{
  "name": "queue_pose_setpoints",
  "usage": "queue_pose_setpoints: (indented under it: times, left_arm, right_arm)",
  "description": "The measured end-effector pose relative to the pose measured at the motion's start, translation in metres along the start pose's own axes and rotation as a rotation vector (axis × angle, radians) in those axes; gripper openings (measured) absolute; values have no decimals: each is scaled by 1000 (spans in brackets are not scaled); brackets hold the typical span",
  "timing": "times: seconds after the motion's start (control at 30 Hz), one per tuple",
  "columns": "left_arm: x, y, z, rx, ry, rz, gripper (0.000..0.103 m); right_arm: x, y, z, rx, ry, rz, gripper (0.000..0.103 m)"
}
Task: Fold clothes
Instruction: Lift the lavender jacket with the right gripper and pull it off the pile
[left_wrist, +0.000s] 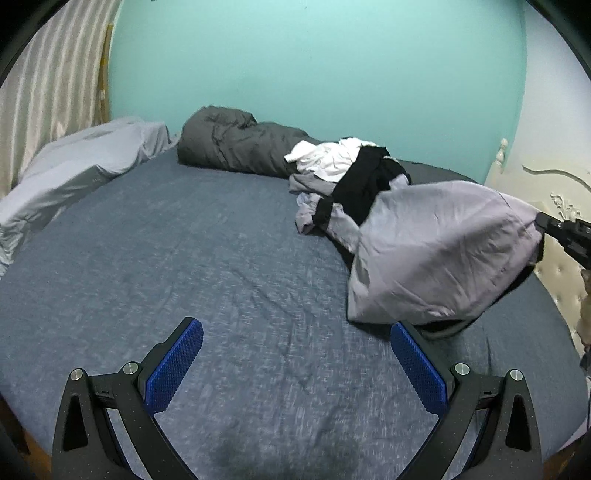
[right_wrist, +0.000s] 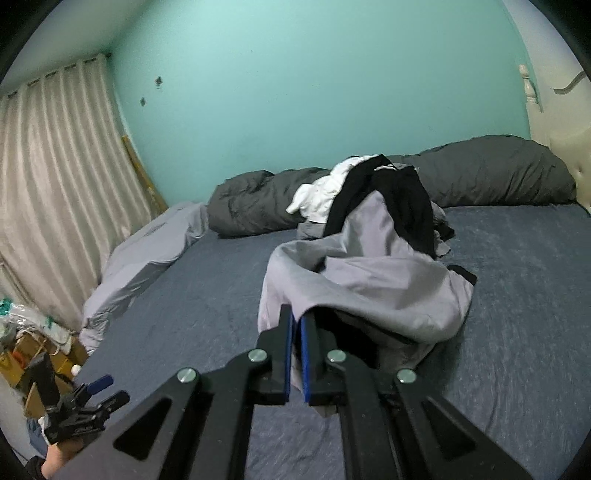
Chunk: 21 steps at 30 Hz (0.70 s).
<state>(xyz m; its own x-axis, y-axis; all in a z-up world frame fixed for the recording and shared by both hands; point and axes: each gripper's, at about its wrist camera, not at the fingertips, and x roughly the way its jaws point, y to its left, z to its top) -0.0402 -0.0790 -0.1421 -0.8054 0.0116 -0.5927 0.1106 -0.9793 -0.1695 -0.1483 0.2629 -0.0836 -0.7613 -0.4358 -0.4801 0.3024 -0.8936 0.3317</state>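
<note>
R gripper (right_wrist: 295, 321) is pinching an edge of the lilac-grey garment (right_wrist: 369, 273), which drapes ahead of the tips back toward the clothes pile (right_wrist: 384, 192) on the bed (right_wrist: 517, 295). L gripper (left_wrist: 295, 332) is spread wide w/ nothing between the pads, garment off to its right. Risk, I judge: thin pinch slips, or garment snags pile and drags it. No containers w/ clear contents; boxes (right_wrist: 22, 354) by L gripper are too blurred.

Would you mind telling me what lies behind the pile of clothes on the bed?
Behind the pile of clothes a rolled dark grey duvet lies along the turquoise wall. Its middle stretch is hidden by the pile.
</note>
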Motion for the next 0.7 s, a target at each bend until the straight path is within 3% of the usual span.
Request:
queue_pose_setpoints:
  times: [0.3, 0.7]
  left_arm:
    - [-50, 5, 11, 6, -36, -26, 103]
    - [-104, -16, 34, 40, -87, -89, 103]
  right_arm:
    - [-77, 45, 10, -64, -56, 48, 3]
    - [-177, 121, 73, -147, -192, 118, 3]
